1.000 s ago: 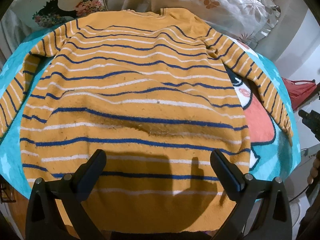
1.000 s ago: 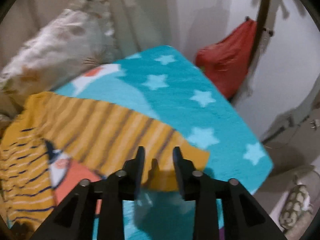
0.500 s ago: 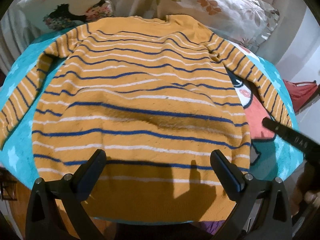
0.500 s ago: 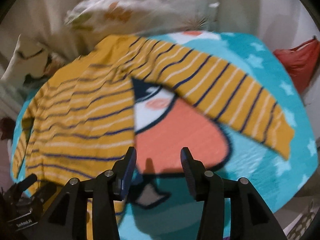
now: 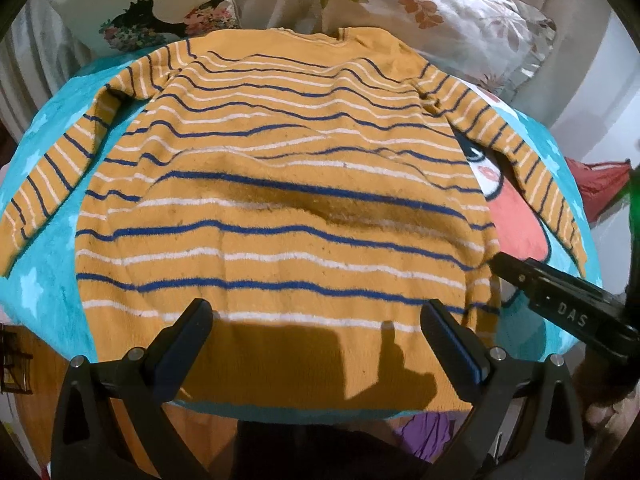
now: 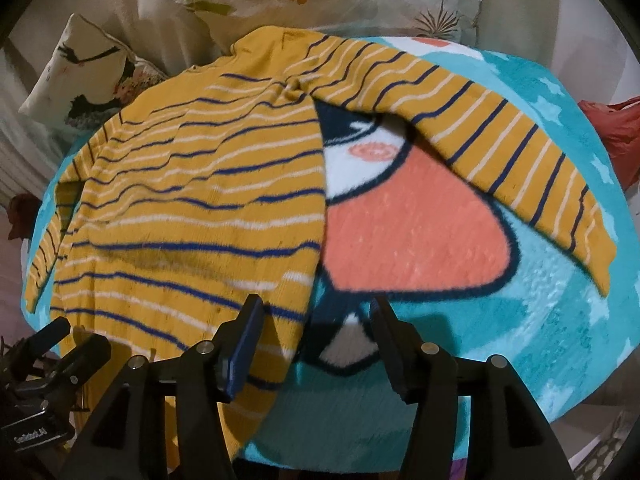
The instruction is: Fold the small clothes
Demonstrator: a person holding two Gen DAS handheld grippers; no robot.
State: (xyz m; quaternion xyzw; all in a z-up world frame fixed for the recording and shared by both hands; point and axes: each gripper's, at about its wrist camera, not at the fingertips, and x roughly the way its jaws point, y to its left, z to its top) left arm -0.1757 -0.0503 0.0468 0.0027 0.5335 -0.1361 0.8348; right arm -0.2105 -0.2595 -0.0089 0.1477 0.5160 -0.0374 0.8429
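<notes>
Teal blanket (image 5: 52, 280), floral pillows (image 5: 440, 12), red bag (image 5: 600, 184)

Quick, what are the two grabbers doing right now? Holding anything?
Left gripper: jaws wide open, holding nothing, above the striped sweater's hem.
Right gripper: jaws open, holding nothing, at the sweater's right edge over the blanket.

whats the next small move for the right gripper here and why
Probably ease the right gripper down onto the sweater's hem corner just under it and close. Its jaws are open and empty, the left gripper is open too, and the sweater lies flat and unfolded on the blanket.
</notes>
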